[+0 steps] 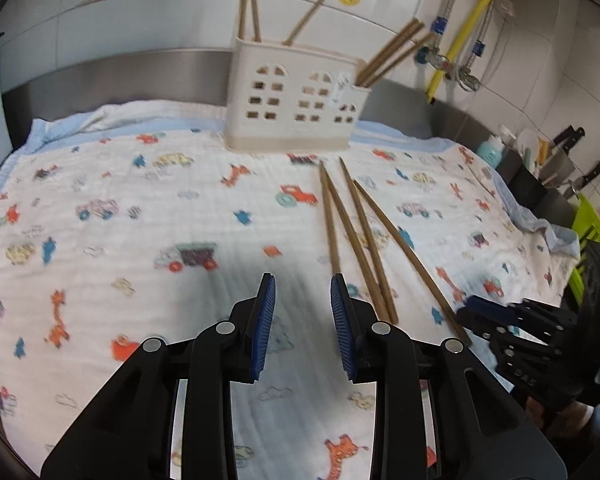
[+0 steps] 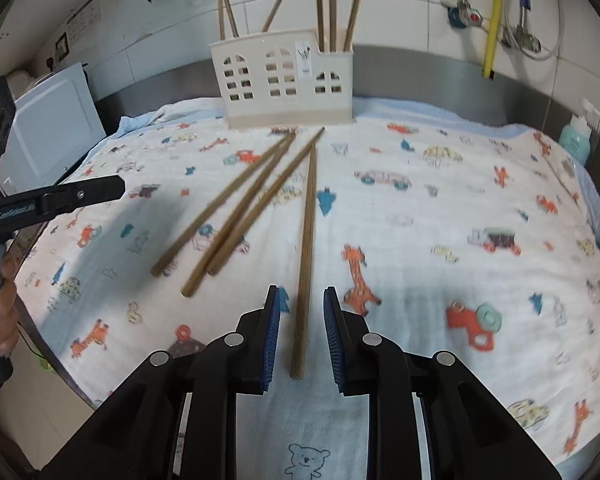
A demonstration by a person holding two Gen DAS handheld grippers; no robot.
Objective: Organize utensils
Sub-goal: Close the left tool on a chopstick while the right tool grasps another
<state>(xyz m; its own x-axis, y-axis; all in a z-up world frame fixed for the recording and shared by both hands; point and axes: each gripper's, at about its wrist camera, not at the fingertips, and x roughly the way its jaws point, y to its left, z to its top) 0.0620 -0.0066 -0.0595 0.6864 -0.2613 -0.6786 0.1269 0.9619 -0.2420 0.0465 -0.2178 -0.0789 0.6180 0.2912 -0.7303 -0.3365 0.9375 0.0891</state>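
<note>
Lining up on the nearest chopstick point(image 2: 305, 256), I have the right gripper point(image 2: 301, 334) low over the printed cloth point(image 2: 440, 216), its jaws released and standing either side of the stick's thick end without touching it. That stick lies alone, running from between the jaws toward the holder point(image 2: 284, 80) at the back of the bench. 3 more chopsticks point(image 2: 236, 208) lie fanned out just to its left, their far tips bunched near the holder's base.

My left gripper point(image 1: 303, 322) hovers over bare cloth with its jaws released too and nothing between them; in its view the 4 loose sticks lie just to the right, and the right gripper shows at the edge.

The holder stands upright against the steel backsplash point(image 2: 420, 68). It already carries 3 chopsticks in its right compartment and 3 more on the left side, though I cannot tell how those left ones are divided.

I judge the job about half done, and this step is the pick of stick 5 of the 4 remaining—rather, the first of the 4 left. Next I need to close squarely on the thick end, lift without nudging the neighbours, tip the stick upright and drop it into a compartment.
</note>
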